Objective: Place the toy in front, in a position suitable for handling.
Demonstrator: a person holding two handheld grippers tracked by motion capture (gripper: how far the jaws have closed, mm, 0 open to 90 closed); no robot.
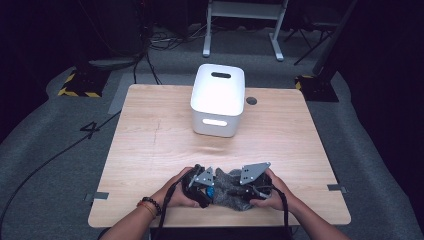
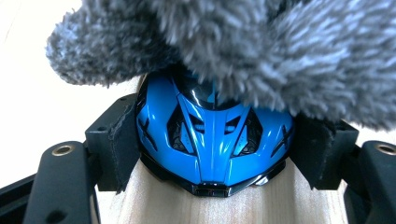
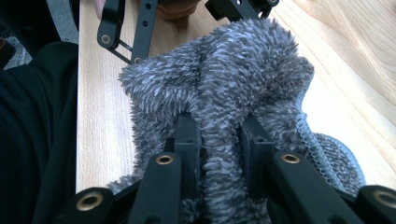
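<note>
A glossy blue toy car [image 2: 212, 140] with black trim sits on the wood between the pads of my left gripper [image 2: 217, 151], which is shut on its two sides. A grey fluffy cloth [image 2: 261, 51] drapes over the far end of the car. My right gripper [image 3: 218, 140] is shut on a raised fold of that cloth [image 3: 224, 74]. In the high view both grippers meet near the table's front edge: the left gripper [image 1: 207, 192] holds the blue car [image 1: 210, 191], and the right gripper [image 1: 235, 191] is buried in the cloth [image 1: 226, 179].
A white box-shaped container [image 1: 218, 100] with a slot handle stands at the back middle of the wooden table [image 1: 150, 140]. A dark round grommet [image 1: 251, 100] lies to its right. Cables trail from both grippers over the front edge.
</note>
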